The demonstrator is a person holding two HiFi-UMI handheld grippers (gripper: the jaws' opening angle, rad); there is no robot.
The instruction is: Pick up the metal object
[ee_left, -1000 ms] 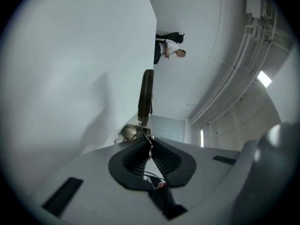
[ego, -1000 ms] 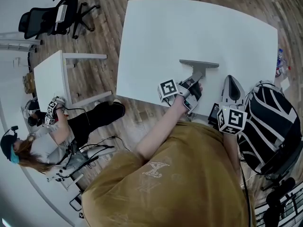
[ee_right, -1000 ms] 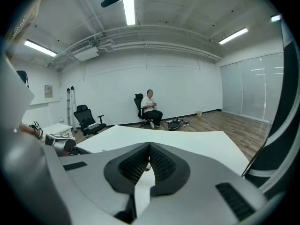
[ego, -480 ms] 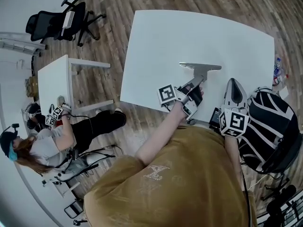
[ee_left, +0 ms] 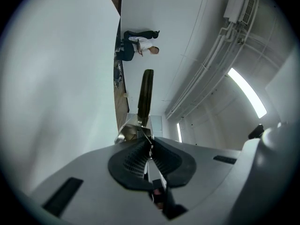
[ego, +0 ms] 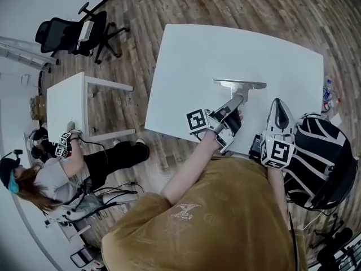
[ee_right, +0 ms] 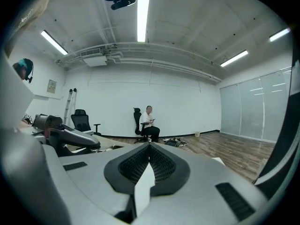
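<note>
We have the left gripper (ego: 233, 105) clamped on the handle of the metal object (ego: 240, 84), over the white table (ego: 225, 49) (lifted clear or not, we cannot tell). The right gripper (ego: 280, 105) is closed, empty. Grasp done; raising probably remains.

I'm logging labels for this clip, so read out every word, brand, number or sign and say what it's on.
Nothing here reads as text.
Left marker cube, right marker cube: square black-and-white patterns, no letters.
Shirt emblem: pale design, illegible.
Wall notice: too small to read.
Metal object: no print visible.
</note>
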